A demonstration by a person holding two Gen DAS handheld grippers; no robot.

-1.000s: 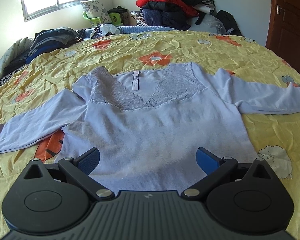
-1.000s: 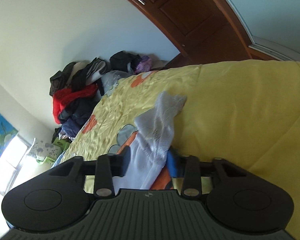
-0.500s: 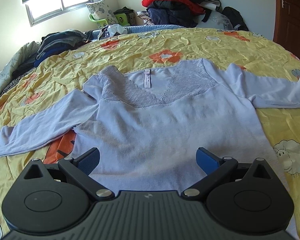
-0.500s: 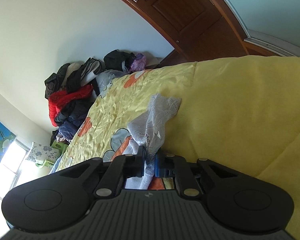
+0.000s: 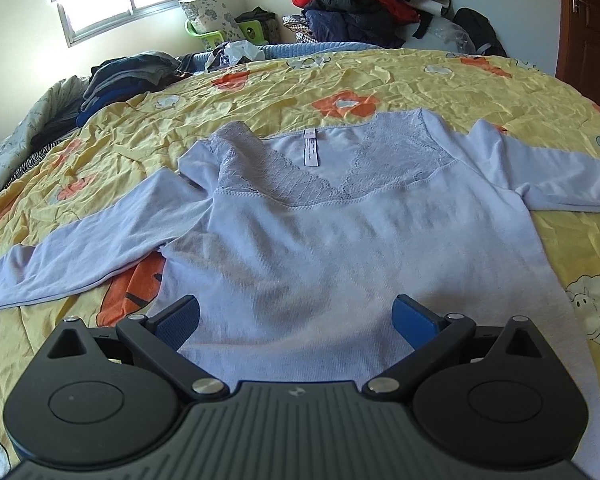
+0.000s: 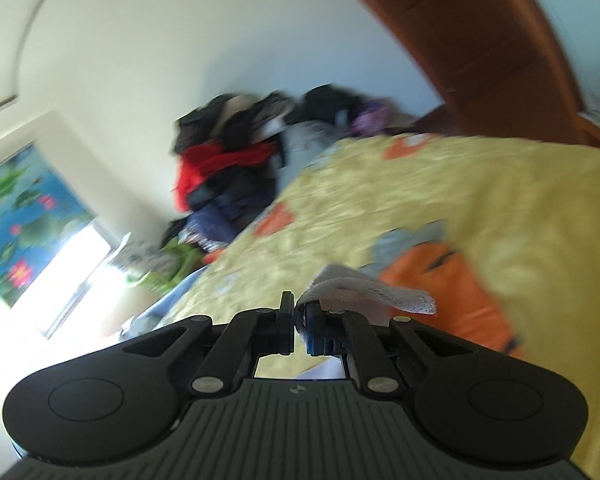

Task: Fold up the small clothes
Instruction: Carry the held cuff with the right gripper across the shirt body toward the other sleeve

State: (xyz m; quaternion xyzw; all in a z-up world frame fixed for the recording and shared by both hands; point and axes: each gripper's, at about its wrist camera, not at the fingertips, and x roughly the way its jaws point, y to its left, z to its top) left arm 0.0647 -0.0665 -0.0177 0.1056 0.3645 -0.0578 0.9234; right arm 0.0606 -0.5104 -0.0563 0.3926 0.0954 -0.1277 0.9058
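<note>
A bed covered in a crumpled yellow quilt with orange flower prints (image 5: pixel 380 80) carries the pale lilac long-sleeved top with a lace neckline (image 5: pixel 320 248), laid flat, face up, sleeves spread to both sides. The left gripper (image 5: pixel 296 320) hovers over the hem with jaws wide and nothing between them. The right gripper (image 6: pixel 299 322) has its jaws pinched tight on a lacy cuff (image 6: pixel 372 294) of the garment. Judged: the sleeve fold is in hand; the cuff should travel low across the chest and land flat, without dragging the body.
</note>
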